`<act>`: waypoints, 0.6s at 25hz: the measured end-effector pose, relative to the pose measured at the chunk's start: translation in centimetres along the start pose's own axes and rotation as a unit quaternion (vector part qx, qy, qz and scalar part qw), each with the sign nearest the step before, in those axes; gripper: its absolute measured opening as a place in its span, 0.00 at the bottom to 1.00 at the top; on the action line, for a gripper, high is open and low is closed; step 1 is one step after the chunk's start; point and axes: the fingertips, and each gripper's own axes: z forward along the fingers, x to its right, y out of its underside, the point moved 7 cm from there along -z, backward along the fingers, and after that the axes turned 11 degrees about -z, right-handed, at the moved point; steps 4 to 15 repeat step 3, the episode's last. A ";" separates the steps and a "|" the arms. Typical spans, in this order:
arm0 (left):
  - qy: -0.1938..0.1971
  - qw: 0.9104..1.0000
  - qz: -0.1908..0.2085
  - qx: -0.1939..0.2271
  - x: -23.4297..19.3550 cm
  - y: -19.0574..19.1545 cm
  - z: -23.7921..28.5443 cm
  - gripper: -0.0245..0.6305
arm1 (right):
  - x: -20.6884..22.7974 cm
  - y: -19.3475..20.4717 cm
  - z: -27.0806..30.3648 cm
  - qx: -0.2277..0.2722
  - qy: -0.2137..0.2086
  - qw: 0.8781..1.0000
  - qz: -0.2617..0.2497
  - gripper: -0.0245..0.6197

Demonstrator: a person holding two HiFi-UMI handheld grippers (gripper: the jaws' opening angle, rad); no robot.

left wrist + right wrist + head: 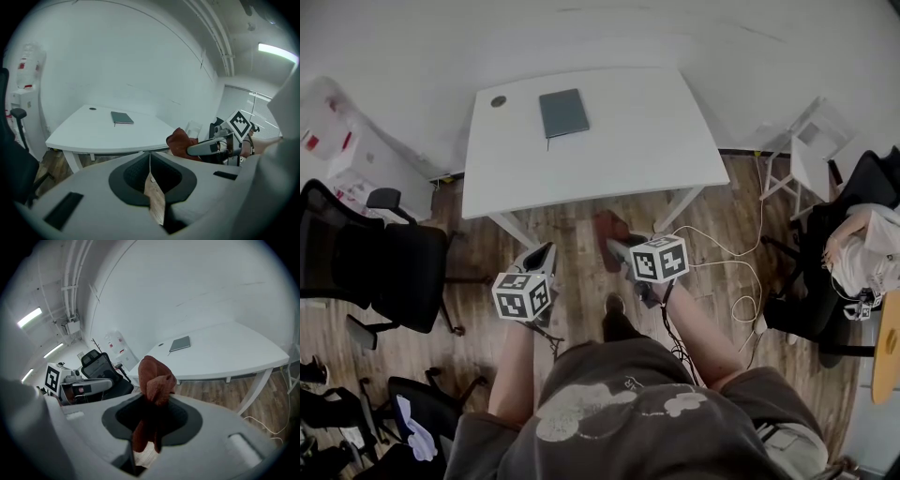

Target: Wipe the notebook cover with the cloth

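A dark grey-green notebook [563,112] lies flat on the white table [609,159], toward its far side; it also shows as the notebook [122,118] and the notebook [180,343] in the gripper views. My right gripper [617,246] is shut on a rust-brown cloth [154,380], held low over the wooden floor in front of the table. The cloth [607,225] bunches up past the jaws. My left gripper [542,256] hangs beside it, shut with nothing between its jaws. Both grippers are well short of the table.
A small dark round disc [498,101] sits near the table's far left corner. Black office chairs [384,258] stand at the left, another chair with clothes [853,253] at the right. White cables [741,281] trail over the floor. A white stool [802,155] stands right of the table.
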 end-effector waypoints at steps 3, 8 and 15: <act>0.003 1.000 -0.002 0.003 0.1 1.1 -1.6 0.04 | -1.7 0.7 -0.6 0.005 0.001 1.000 -0.001 0.20; 0.003 1.000 -0.002 0.003 0.1 1.1 -1.6 0.04 | -1.7 0.7 -0.6 0.005 0.001 1.000 -0.001 0.20; 0.003 1.000 -0.002 0.003 0.1 1.1 -1.6 0.04 | -1.7 0.7 -0.6 0.005 0.001 1.000 -0.001 0.20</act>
